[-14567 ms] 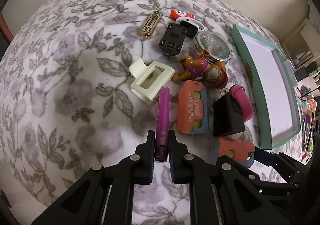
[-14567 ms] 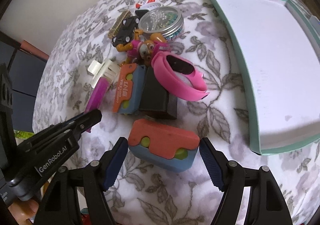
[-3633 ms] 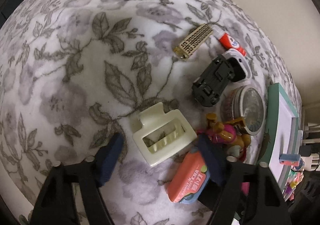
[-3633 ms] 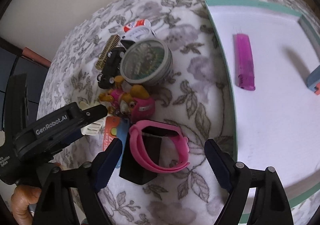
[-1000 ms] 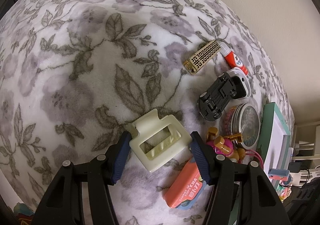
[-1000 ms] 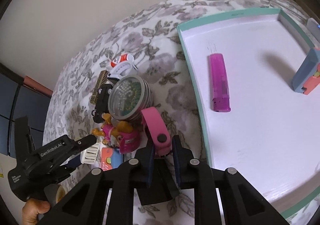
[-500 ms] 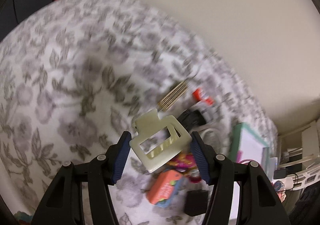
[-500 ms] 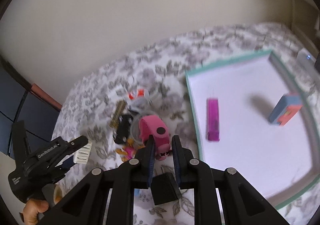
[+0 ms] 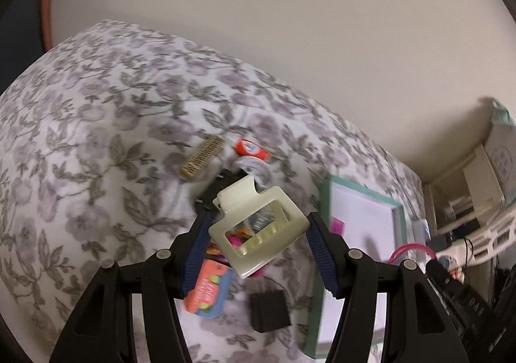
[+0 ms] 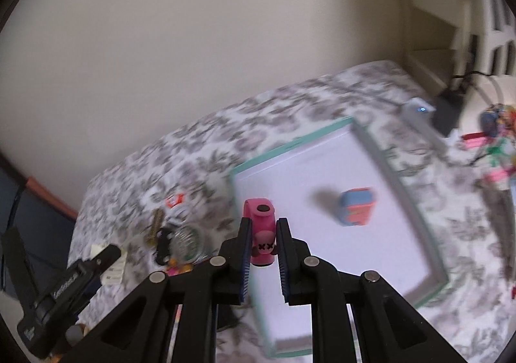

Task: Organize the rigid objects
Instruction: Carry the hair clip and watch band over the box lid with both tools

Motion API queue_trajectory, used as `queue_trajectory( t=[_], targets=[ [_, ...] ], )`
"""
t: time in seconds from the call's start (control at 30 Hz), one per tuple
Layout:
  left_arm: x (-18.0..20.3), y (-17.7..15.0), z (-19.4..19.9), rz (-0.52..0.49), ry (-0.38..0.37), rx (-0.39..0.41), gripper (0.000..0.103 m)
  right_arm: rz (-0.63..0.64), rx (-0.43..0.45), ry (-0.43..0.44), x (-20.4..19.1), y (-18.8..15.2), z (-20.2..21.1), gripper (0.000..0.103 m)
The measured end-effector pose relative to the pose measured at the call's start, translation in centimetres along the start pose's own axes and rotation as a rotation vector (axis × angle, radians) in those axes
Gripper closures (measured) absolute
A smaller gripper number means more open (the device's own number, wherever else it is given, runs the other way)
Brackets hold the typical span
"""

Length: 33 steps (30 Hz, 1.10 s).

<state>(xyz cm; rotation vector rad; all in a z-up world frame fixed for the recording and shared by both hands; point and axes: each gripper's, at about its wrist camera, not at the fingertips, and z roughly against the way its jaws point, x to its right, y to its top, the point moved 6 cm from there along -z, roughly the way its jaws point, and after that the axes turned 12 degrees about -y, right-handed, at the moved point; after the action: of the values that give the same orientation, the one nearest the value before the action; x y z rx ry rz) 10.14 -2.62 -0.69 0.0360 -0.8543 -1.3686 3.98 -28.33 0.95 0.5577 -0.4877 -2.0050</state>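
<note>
My left gripper [image 9: 258, 227] is shut on a cream hair claw clip [image 9: 238, 201] and holds it in the air above the pile on the floral blanket. Under it lie an orange and blue case [image 9: 208, 288], a black charger block [image 9: 269, 311], a gold comb [image 9: 203, 159] and a red glue tube [image 9: 251, 148]. My right gripper [image 10: 263, 229] is shut on a pink wristband [image 10: 259, 211], held over the near left edge of the teal-rimmed tray [image 10: 290, 143]. A second orange and blue case [image 10: 356, 206] stands in the tray. A purple lighter [image 9: 337, 227] shows in the tray too.
A round tin [image 10: 187, 242] and a black toy car [image 10: 163, 245] lie left of the tray. A cream wall runs behind the bed. White shelving, a small white device with a blue light [image 10: 419, 109] and colourful clutter [image 10: 496, 127] crowd the right side.
Both grippers have risen off the blanket, each carrying its object: the clip on the left, the pink wristband on the right. The bed and tray look smaller and farther away.
</note>
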Motion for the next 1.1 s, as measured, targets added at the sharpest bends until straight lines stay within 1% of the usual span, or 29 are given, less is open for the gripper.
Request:
queue_trajectory(
  t=[0.13,0.27,0.33,0.43,0.57,0.67,0.77,0.9,1.0,1.1],
  targets=[
    [3.3,-1.3,-1.4,-0.077,-0.044,-0.053,0.041,-0.048,0.029,-0.060,3.1,1.2,0.9,0.087],
    [7.4,-3.6,-3.1,-0.189,-0.081,-0.111,0.041,-0.094,0.051,-0.140,6.6,2.0,1.6,0.087],
    [9.2,-4.8,-3.8,-0.236,-0.104,-0.140,0.041,-0.115,0.054,-0.170,7.9,2.2,1.6,0.087],
    [11.3,-6.6,-4.7,-0.303,-0.113,-0.167,0.041,-0.152,0.042,-0.206,10.2,2.3,1.2,0.087],
    [12.5,-8.2,-6.1,-0.353,-0.116,-0.203,0.041,-0.180,0.006,-0.249,12.4,2.0,0.4,0.087],
    [13.0,-9.6,-7.0,-0.378,-0.122,-0.235,0.041,-0.179,-0.021,-0.271,13.1,1.6,-0.5,0.087],
    [12.8,-10.3,-8.5,-0.368,-0.132,-0.275,0.041,-0.164,-0.072,-0.275,13.0,0.9,-2.2,0.087],
    [12.4,-11.3,-9.9,-0.378,-0.107,-0.318,0.041,-0.141,-0.145,-0.290,12.6,-0.5,-4.5,0.087],
    [12.3,-11.8,-10.5,-0.388,-0.099,-0.337,0.041,-0.117,-0.169,-0.292,12.2,-1.1,-5.5,0.087],
    [12.1,-12.1,-10.9,-0.375,-0.102,-0.350,0.041,-0.089,-0.204,-0.305,11.8,-1.8,-6.3,0.087]
  ],
)
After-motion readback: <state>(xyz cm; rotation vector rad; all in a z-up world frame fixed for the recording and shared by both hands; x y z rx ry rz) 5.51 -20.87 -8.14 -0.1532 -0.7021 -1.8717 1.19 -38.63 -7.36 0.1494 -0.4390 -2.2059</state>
